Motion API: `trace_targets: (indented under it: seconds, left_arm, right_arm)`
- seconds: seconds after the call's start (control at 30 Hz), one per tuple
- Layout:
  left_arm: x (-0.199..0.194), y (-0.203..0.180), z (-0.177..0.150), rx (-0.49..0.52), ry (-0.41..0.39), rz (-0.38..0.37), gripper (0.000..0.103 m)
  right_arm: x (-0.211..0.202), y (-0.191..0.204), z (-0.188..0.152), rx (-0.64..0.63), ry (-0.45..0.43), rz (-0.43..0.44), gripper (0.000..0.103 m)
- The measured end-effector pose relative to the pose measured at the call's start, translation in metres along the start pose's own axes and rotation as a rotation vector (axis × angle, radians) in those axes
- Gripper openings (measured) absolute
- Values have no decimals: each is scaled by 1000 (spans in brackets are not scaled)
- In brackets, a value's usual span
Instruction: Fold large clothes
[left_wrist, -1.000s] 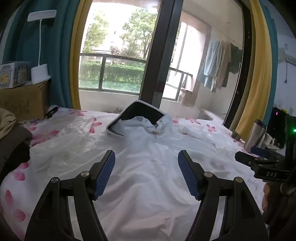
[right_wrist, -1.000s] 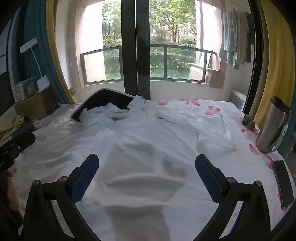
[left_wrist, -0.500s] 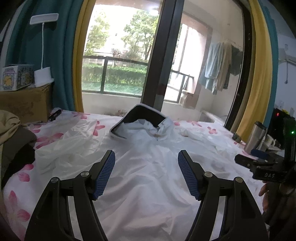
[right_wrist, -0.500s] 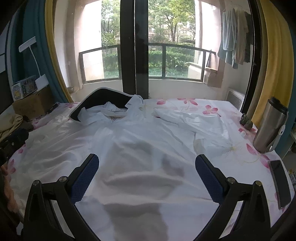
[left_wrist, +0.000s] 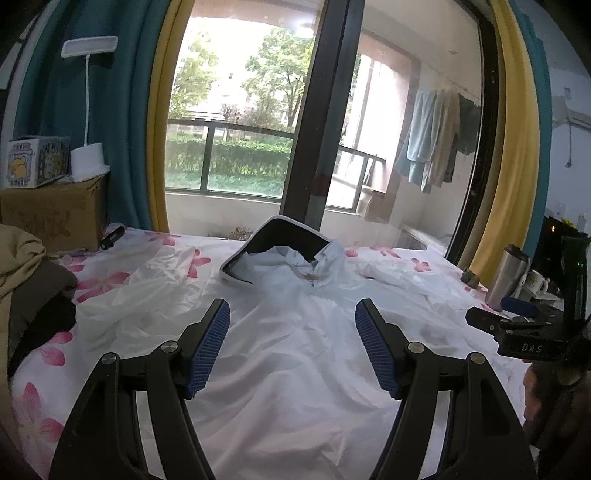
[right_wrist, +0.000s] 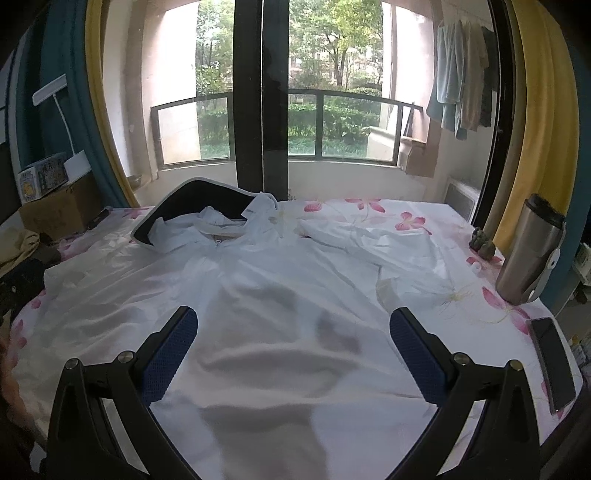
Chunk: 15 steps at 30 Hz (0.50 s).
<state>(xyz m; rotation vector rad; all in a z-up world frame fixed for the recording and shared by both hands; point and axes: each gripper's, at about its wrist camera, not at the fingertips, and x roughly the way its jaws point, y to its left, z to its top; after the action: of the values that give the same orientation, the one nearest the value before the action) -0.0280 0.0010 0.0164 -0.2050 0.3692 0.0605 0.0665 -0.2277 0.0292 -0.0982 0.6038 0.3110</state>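
Note:
A large white shirt lies spread and wrinkled on the flower-print sheet, collar at the far end, one sleeve out to the right. It also fills the right wrist view, its sleeve lying at the right. My left gripper is open and empty, held above the shirt's body. My right gripper is open and empty above the near part of the shirt; its body shows at the right of the left wrist view.
A black pad with a white rim props up behind the collar. A steel tumbler and a phone sit at the right edge. A cardboard box and dark clothes stand at the left. The window is behind.
Both grippers have risen and pulled back a little from the shirt, so more of the bed shows. Both stay open and the shirt has not moved.

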Motion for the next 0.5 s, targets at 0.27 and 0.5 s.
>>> trace_targets:
  seconds: [0.27,0.5]
  left_arm:
    - [-1,-4,0,11,-7,3,73]
    - [-1,-7,-1,21,-6,-4,73]
  right_arm:
    - [0,1,-2,-11,-6,1,103]
    - [-2,1,-3,-14,-13,0,103]
